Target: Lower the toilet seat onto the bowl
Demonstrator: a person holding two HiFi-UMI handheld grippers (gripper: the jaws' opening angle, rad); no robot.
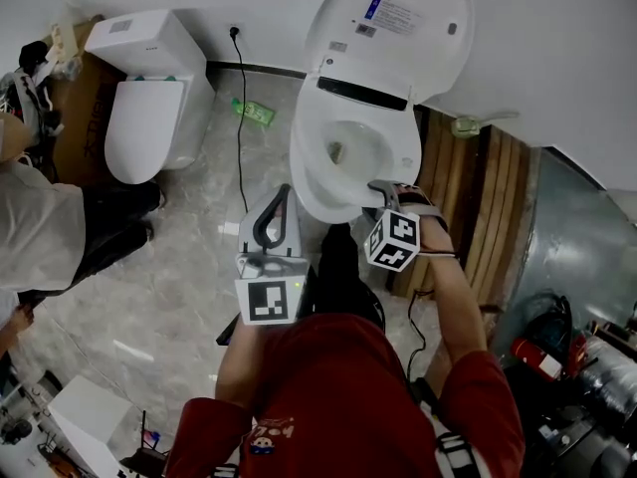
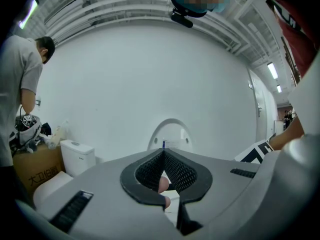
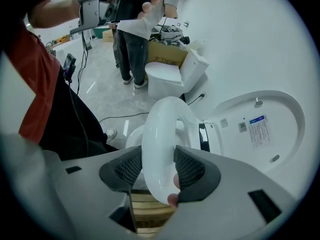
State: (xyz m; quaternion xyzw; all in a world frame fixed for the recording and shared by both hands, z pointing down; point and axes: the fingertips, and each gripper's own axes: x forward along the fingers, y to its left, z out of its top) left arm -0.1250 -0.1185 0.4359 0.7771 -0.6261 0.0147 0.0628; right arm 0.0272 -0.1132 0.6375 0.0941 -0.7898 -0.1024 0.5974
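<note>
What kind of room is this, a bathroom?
Probably a test or demo room, not a home bathroom: a toilet, a second toilet by a cardboard box, and a wooden pallet.

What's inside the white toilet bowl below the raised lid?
Through the white seat ring show bare white porcelain and a small dark drain opening; the seat hides the bowl's rim.

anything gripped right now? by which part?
Right gripper grips the toilet seat, pads on both sides of the ring's front edge. Left gripper is shut on nothing.
</note>
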